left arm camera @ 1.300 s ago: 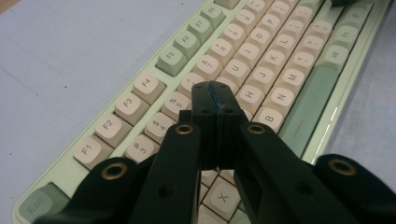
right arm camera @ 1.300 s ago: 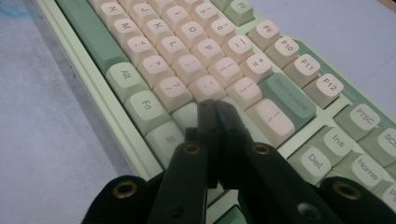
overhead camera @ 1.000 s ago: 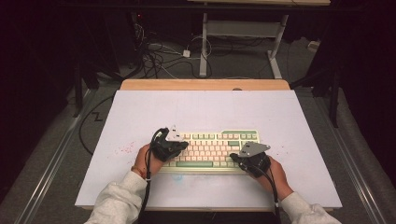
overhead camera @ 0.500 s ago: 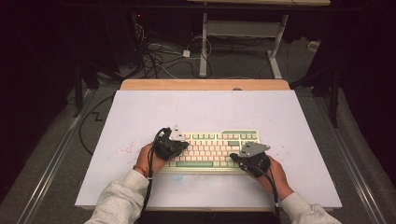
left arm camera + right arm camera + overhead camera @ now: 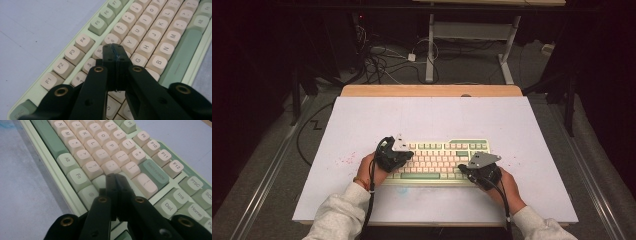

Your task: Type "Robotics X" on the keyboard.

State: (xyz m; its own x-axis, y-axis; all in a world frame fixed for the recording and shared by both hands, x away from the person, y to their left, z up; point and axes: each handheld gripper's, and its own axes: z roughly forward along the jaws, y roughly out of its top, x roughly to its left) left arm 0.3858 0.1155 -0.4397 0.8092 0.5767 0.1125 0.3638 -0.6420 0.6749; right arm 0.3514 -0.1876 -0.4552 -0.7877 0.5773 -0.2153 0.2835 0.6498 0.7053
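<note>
The keyboard (image 5: 437, 161) has a pale green case with rounded cream keycaps. Left gripper (image 5: 115, 50) and right gripper (image 5: 114, 178): matte black jaws pressed together, empty, over the keys.

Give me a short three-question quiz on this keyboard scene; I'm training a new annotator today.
1. True or false: the left gripper has its jaws pressed together.
2. The right gripper is poised above which part of the keyboard? A) the function row B) the right end of the letter block C) the spacebar
3. What colour is the Backspace key?

Key: 1. True. 2. B. 3. Green.
</note>
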